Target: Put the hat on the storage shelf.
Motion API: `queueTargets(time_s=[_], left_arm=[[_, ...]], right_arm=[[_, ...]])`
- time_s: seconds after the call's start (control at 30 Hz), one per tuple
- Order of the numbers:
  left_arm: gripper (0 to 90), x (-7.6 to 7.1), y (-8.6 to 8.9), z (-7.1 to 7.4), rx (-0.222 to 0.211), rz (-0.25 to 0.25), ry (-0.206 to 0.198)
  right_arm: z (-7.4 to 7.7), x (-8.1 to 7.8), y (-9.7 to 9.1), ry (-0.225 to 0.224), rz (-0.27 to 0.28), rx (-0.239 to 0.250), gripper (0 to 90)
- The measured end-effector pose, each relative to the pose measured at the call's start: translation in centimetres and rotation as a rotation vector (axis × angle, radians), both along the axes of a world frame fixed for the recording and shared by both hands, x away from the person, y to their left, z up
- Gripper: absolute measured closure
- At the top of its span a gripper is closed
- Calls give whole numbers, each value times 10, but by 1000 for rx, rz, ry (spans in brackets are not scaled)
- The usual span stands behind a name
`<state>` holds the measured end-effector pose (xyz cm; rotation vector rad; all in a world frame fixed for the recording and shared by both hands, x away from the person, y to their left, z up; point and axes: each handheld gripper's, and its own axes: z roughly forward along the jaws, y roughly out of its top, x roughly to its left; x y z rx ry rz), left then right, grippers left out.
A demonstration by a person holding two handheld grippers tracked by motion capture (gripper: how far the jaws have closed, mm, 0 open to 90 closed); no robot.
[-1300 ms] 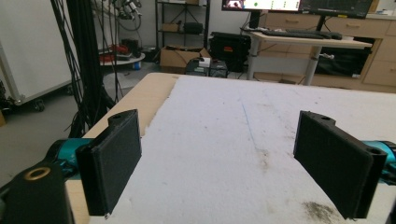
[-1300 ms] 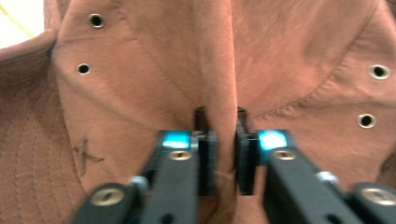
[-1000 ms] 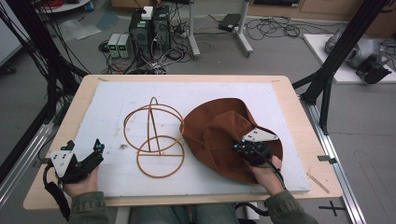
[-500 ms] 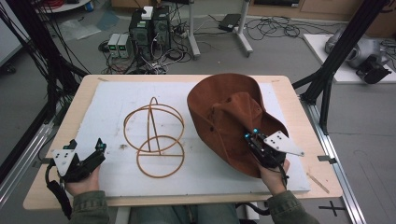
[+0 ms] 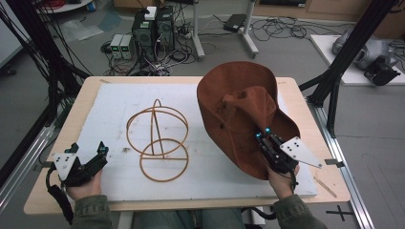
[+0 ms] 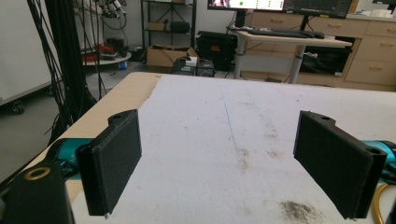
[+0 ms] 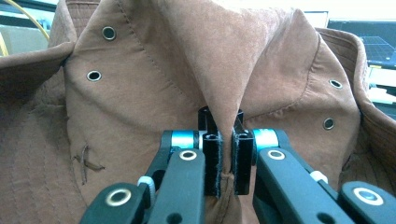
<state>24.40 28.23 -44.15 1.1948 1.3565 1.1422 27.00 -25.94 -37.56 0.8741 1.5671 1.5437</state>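
The right gripper point(image 5: 264, 138) was closed on a fold of the brown hat point(image 5: 239, 112), lifted over the worktop's point(image 5: 296, 90) right half — the wire stand point(image 5: 157, 138) lay to its left, nearer the wide-open, empty left gripper point(image 5: 98, 152).

Soft, even overhead light falls across the white mat point(image 5: 114, 109) in the high view, which is slightly soft and grainy, with faint shadows. In the left gripper view, the near black jaws blur while a bright monitor point(image 6: 247, 4) glares behind. In the right gripper view, the brown hat point(image 7: 154, 70) is lit evenly, its folds shaded, with the upper background washed out.
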Motion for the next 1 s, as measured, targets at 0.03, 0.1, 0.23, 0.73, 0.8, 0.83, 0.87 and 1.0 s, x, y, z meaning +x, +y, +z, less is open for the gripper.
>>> queueTargets(time_s=[0.03,0.1,0.23,0.73,0.8,0.83,0.87,1.0], left_arm=[[154,0,0,0,-1,-3,2],[154,1,0,1,-12,-5,0],[154,3,-1,1,-32,-8,-6],[157,7,0,1,-41,-18,-5],[157,5,2,1,-45,-12,-10],[157,3,4,1,-52,-5,-13],[158,2,5,1,-54,-1,-12],[158,-2,11,0,-70,17,-16]], right_arm=[[1,1,-1,2,2,5,872],[5,1,-1,-2,5,18,872],[23,4,-2,-36,19,63,872],[92,25,17,-75,100,116,871],[95,26,21,-80,108,119,870],[100,28,28,-88,129,129,871],[101,28,31,-94,135,128,870],[110,29,53,-88,193,113,870]])
